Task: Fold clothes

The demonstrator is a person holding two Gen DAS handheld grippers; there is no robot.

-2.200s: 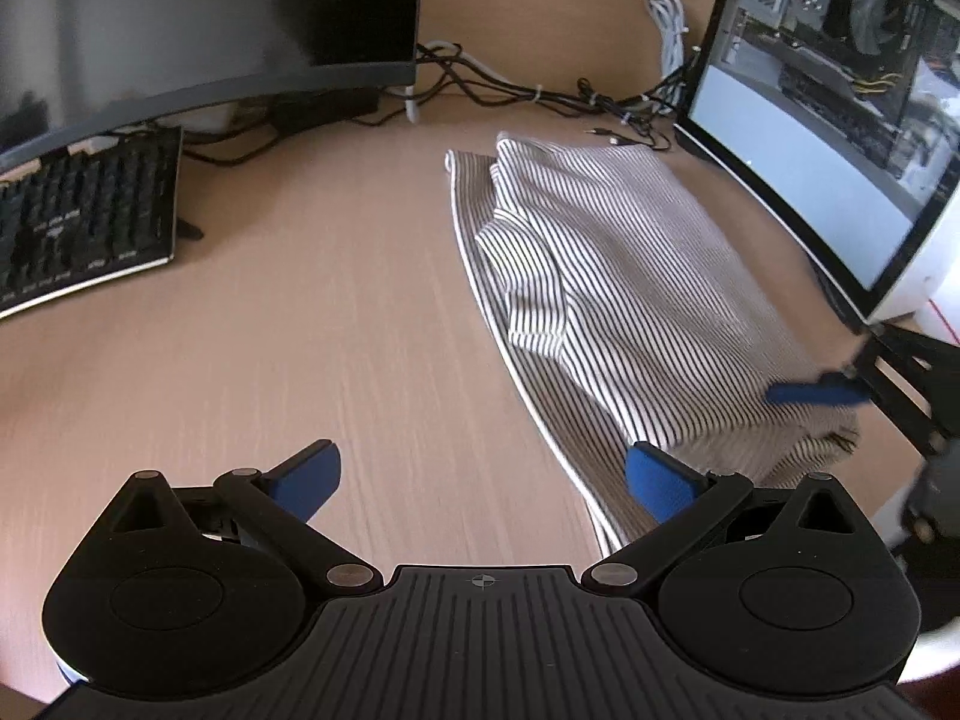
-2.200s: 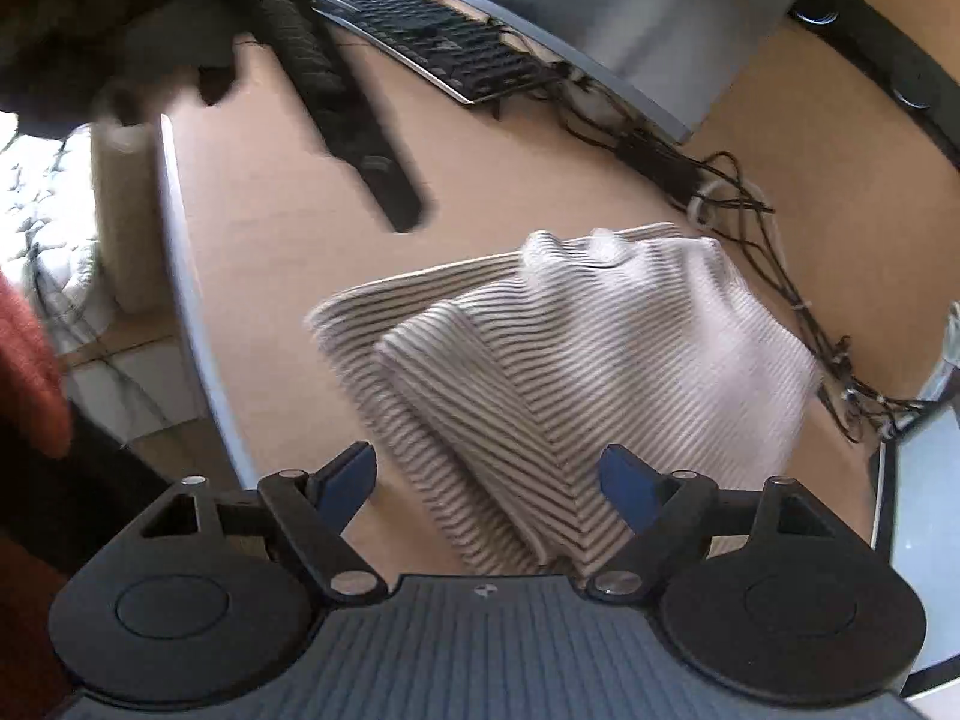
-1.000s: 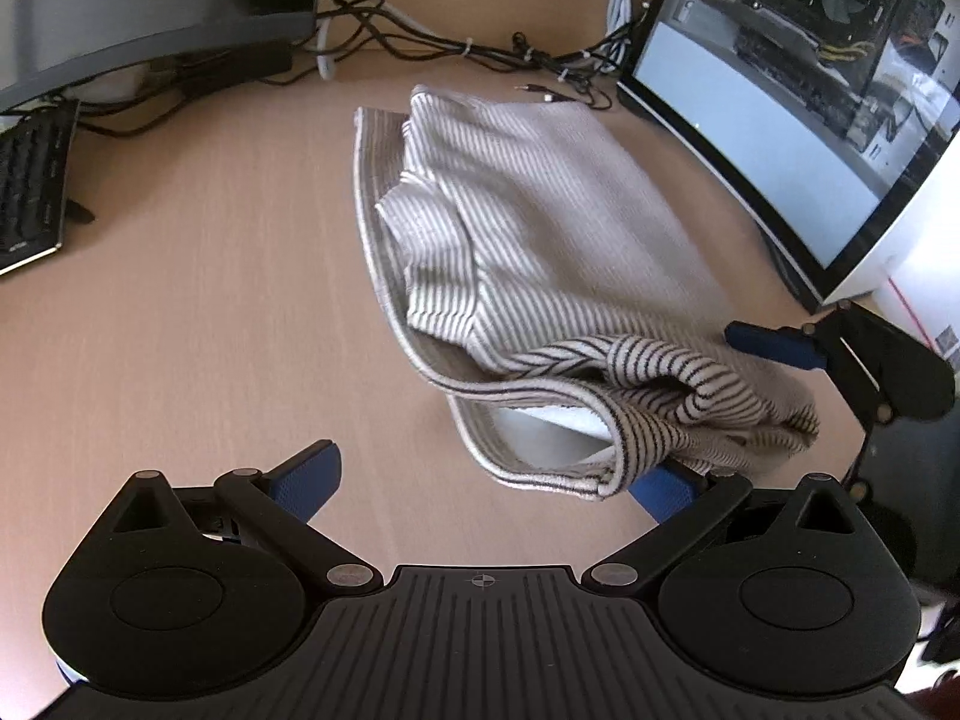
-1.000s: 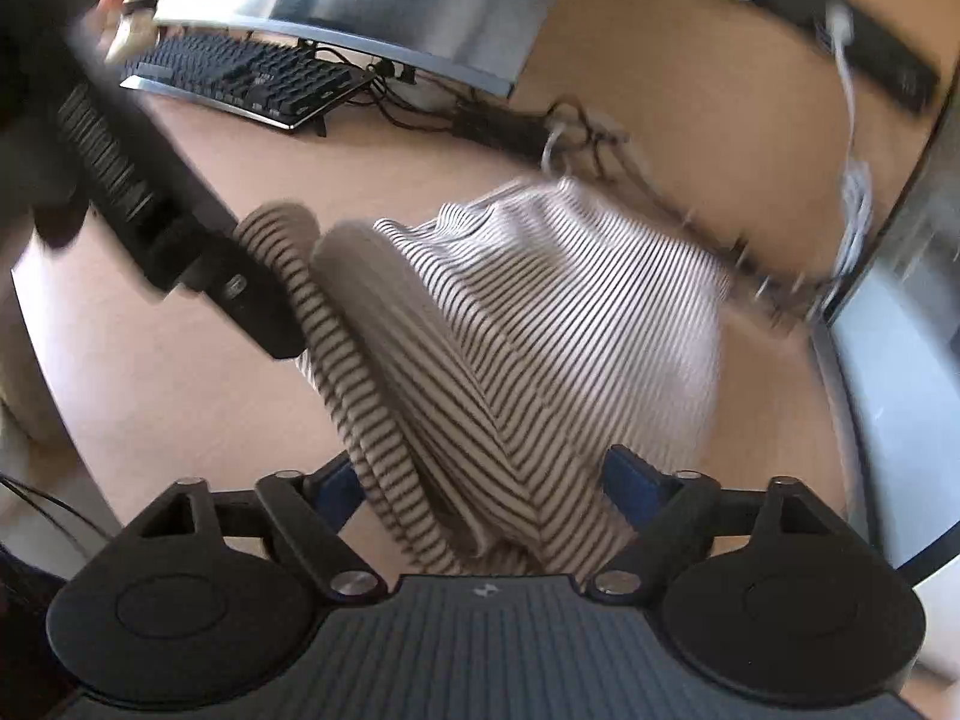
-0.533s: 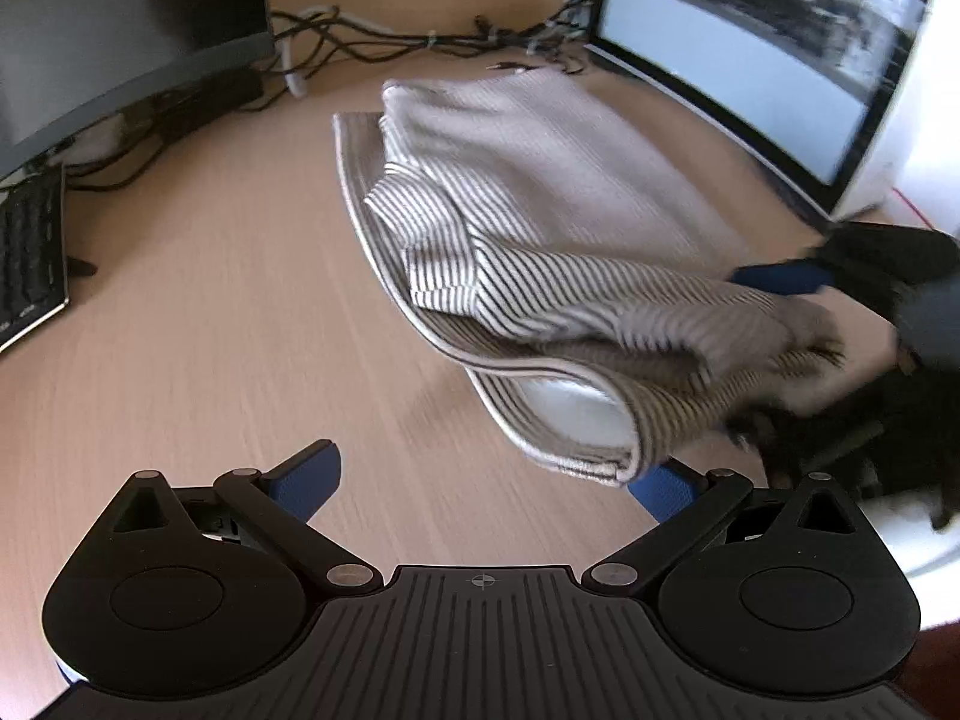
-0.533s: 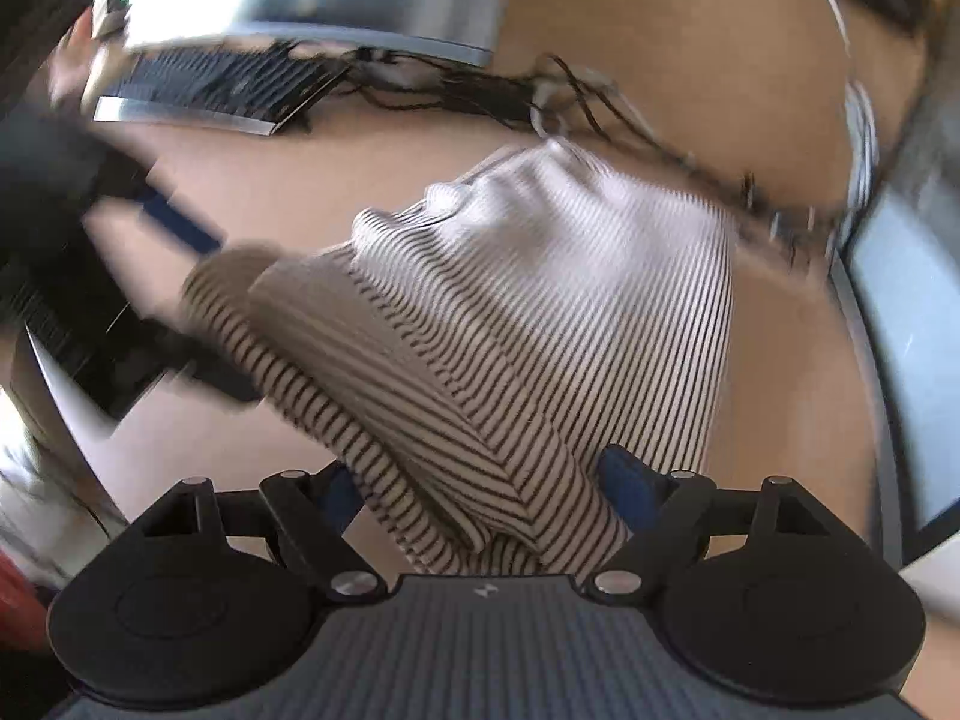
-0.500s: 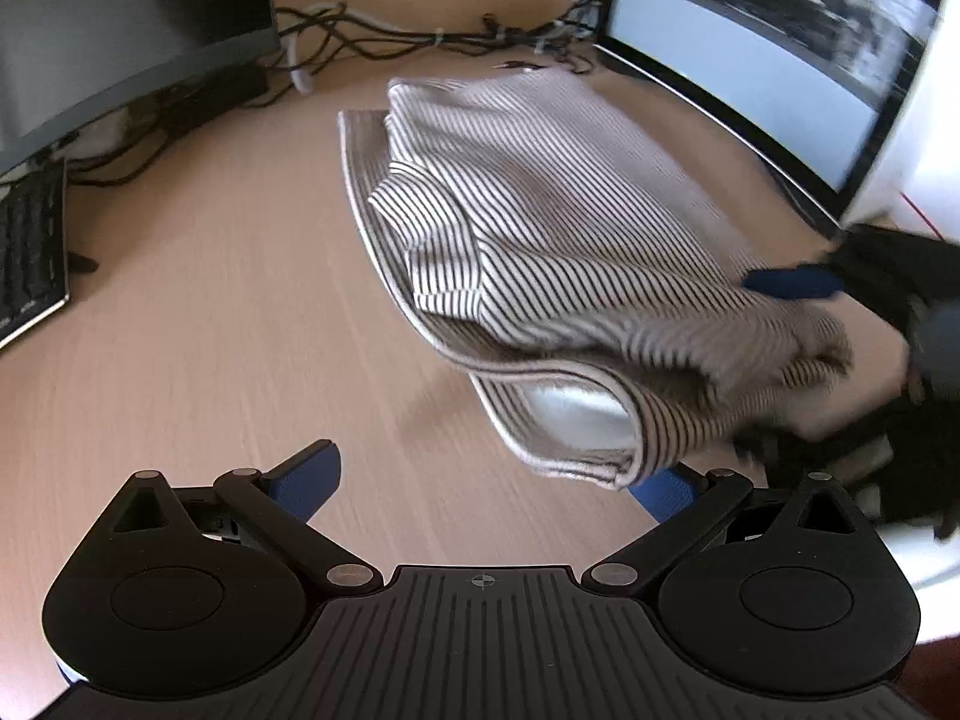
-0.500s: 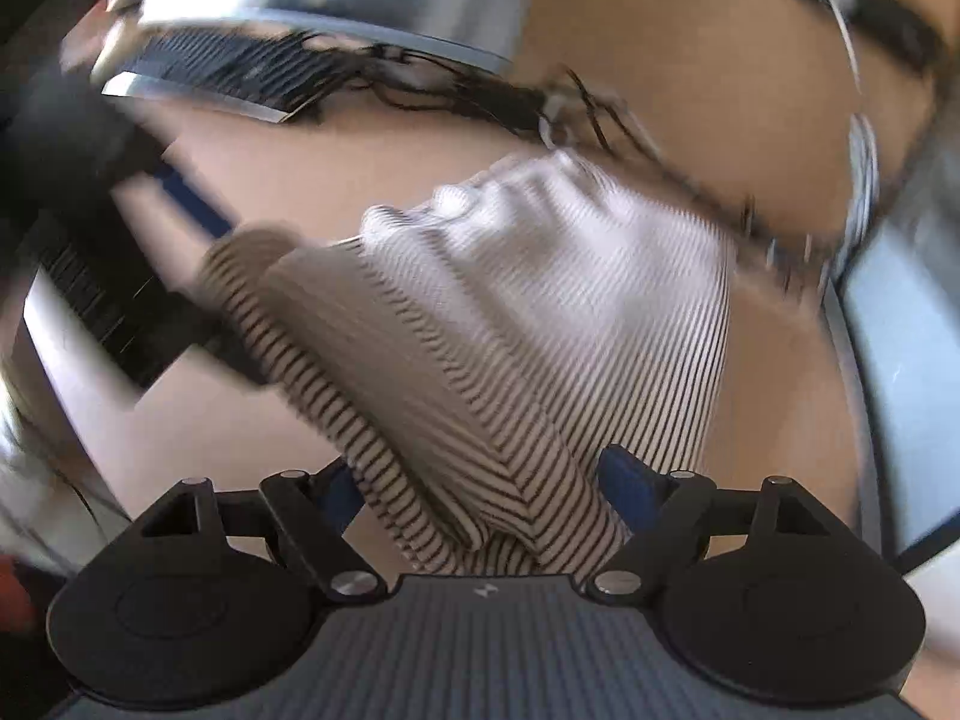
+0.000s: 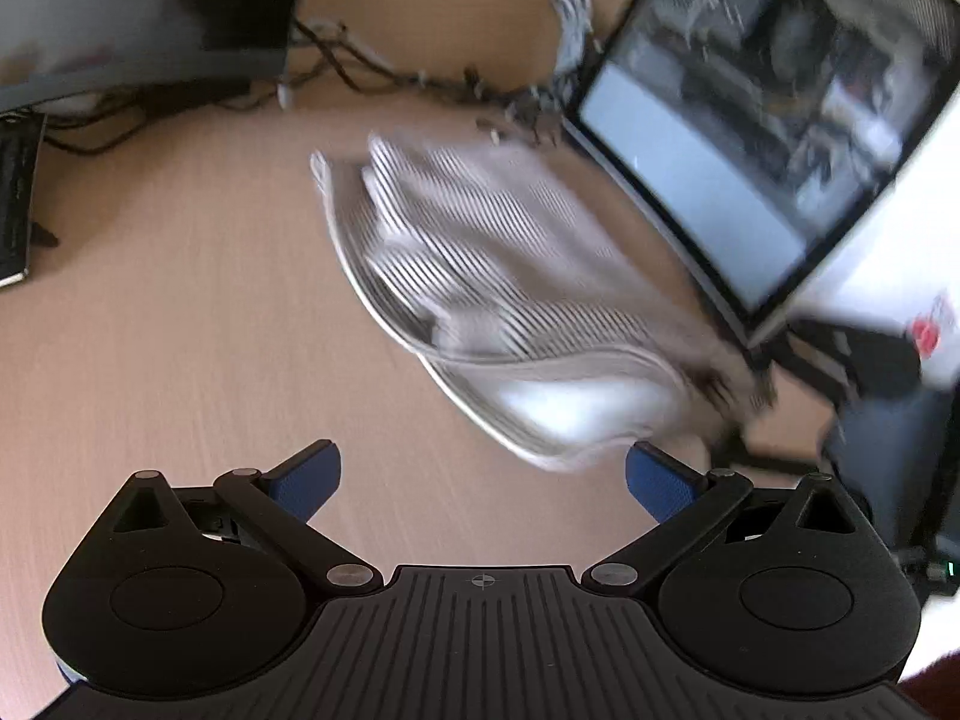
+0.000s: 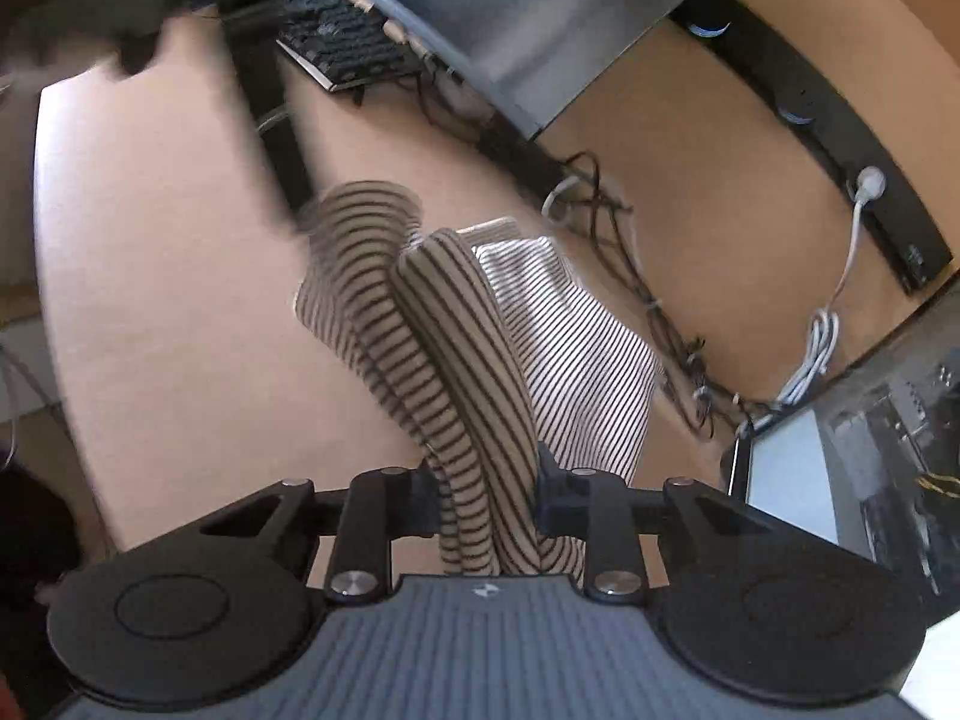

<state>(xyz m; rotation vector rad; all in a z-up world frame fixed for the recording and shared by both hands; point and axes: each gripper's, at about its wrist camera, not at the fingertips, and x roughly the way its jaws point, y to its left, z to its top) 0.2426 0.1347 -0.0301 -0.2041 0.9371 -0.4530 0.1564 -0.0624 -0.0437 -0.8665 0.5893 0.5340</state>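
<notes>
Wooden counter (image 9: 180, 324), monitors behind. Striped garment (image 9: 480, 252) frame centre, near edge lifted. Our right gripper (image 10: 486, 498) fingers pinch bunched hem; left gripper (image 9: 480, 474) fingers spread, empty. Risk: thick bunch slips, fold skews.

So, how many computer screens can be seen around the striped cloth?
2. One dark monitor stands at the far left of the desk, above the keyboard; one lit screen stands right of the striped cloth.
</notes>
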